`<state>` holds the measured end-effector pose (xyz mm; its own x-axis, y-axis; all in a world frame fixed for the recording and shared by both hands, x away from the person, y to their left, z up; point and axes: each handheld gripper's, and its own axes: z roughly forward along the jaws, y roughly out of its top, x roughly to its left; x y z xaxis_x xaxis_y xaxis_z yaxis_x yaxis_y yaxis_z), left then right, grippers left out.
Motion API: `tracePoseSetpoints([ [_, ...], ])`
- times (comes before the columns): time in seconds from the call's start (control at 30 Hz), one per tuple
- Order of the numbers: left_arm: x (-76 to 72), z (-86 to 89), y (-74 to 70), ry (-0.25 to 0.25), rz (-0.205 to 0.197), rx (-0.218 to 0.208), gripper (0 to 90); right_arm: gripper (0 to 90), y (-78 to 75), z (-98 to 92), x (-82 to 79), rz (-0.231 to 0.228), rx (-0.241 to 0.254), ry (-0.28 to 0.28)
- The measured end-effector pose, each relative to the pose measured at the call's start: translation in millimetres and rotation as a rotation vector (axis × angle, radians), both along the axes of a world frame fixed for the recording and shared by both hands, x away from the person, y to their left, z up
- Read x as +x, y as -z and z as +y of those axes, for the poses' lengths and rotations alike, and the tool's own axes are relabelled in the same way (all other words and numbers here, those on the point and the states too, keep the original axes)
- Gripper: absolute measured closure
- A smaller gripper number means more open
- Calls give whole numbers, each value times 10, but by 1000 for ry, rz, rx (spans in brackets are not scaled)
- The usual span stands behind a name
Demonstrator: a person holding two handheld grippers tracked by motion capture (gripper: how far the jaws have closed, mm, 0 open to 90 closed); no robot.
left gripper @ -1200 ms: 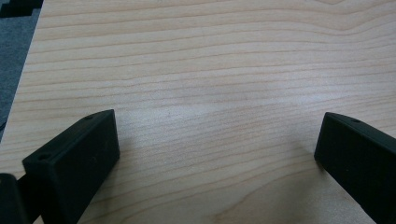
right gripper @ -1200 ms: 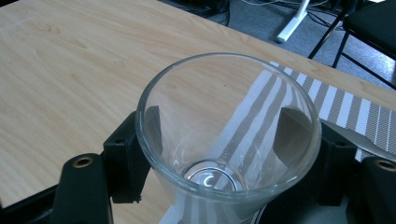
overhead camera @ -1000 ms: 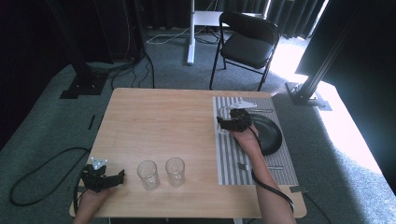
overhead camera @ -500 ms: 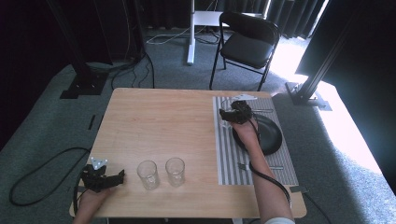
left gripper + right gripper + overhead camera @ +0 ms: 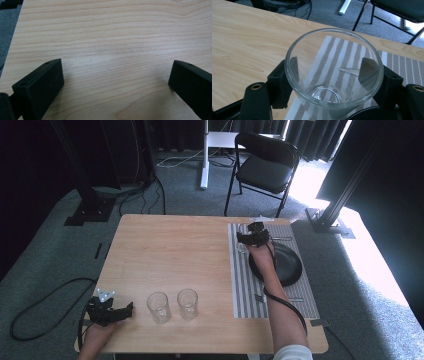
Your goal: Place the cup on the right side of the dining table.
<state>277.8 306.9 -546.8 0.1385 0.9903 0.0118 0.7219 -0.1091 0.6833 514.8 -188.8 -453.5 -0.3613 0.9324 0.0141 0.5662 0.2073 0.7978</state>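
- Right gripper view: the right gripper [image 5: 332, 82] is clamped on a clear glass [image 5: 334, 72], one black jaw against each side of the wall below the flared rim. The glass stands close to upright in the grip, mouth open toward the camera and empty.
- High view places this gripper [image 5: 254, 236] and the glass [image 5: 243, 246] at the far end of the striped placemat [image 5: 245, 290], close to its left edge, with a black plate [image 5: 289, 265] just beside on the mat. Whether the base is resting on the mat or just clear of it cannot be told.
- Left gripper [image 5: 112, 82]: jaws stand wide apart with nothing between them, over bare wooden table [image 5: 105, 37]. In the high view it rests [image 5: 107, 310] at the near left corner, well apart from the work.
- Two more glasses [image 5: 158, 306] [image 5: 187, 302] stand side by side near the front edge; judged, the held glass is bound for that row.
- Recommended handling: keep the clamp steady, since smooth tapered glass may slip upward through flat pads; hold the mouth level during travel.
- Lift clear of the mat edge before moving across, and pass well wide of the plate.
- Set down beside the standing pair without touching them; release only once the base sits flat.
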Motion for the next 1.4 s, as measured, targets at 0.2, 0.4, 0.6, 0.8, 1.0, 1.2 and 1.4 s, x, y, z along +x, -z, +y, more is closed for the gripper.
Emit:
tracePoseSetpoints([
  [0.2,0,0,0,0,0,0,3,283,43,-12,95,7,-16,28],
  [0.4,0,0,0,0,0,0,2,283,87,-3,163,5,-25,47],
  [0.6,0,0,0,0,0,0,3,283,124,6,227,18,-31,59],
  [0.8,0,0,0,0,0,0,2,283,172,13,254,33,-36,66],
  [1.0,0,0,-1,0,2,1,3,282,255,-6,251,40,-35,79],
  [1.2,0,0,0,0,0,0,3,281,277,-42,226,34,-15,77],
  [1.4,0,0,0,0,0,0,2,266,289,-49,236,67,5,82],
])
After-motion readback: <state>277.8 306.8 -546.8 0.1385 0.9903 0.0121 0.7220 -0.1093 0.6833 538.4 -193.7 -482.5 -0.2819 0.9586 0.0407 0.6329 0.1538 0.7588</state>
